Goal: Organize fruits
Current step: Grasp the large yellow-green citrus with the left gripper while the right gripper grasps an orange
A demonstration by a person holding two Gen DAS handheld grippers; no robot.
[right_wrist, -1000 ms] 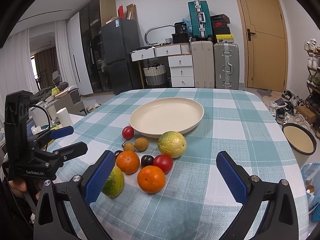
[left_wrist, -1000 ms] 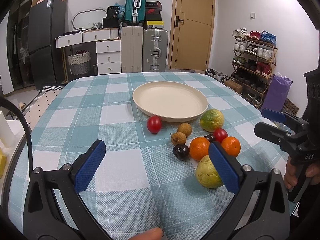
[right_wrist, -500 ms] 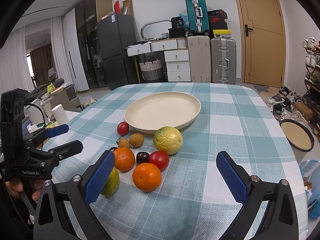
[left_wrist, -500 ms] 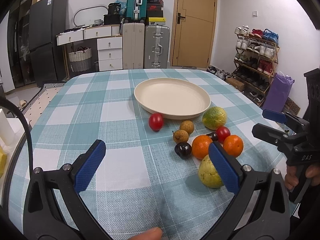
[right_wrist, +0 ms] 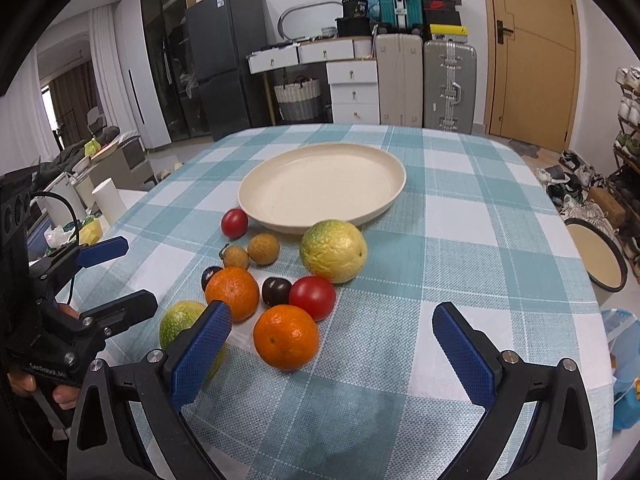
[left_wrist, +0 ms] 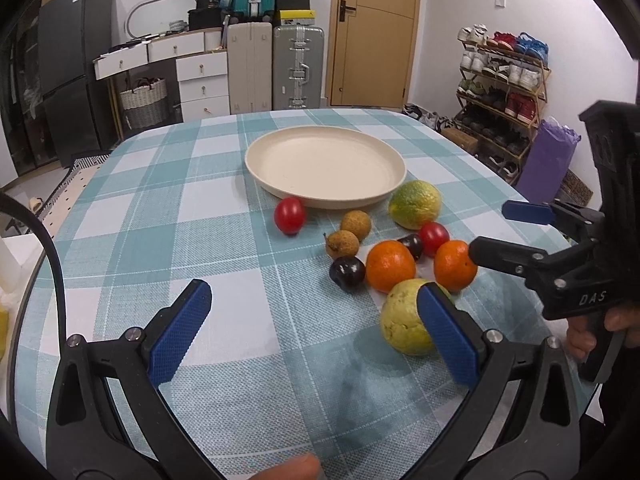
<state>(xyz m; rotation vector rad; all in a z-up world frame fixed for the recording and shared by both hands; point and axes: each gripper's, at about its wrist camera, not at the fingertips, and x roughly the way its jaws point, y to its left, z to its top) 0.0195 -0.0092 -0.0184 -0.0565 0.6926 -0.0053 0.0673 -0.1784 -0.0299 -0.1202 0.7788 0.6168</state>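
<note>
Checked tablecloth point(right_wrist: 460, 248) and fruit nearer than before, both grippers' tongs wide apart.

Two oranges point(right_wrist: 286, 342), two tomatoes point(right_wrist: 312, 297), one plate point(right_wrist: 280, 222)

A plate point(right_wrist: 320, 188) sits mid-frame on the surface point(right_wrist: 460, 240). The fruits point(right_wrist: 280, 280) cluster below it, toward lower left of the right wrist frame.

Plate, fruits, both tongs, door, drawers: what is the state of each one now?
Plate: empty, upright on the table.
Fruits: all loose on the cloth, none on the plate.
Left tongs: open, holding nothing.
Right tongs: open, holding nothing.
Door: closed.
Top left drawer: pulled out slightly.
</note>
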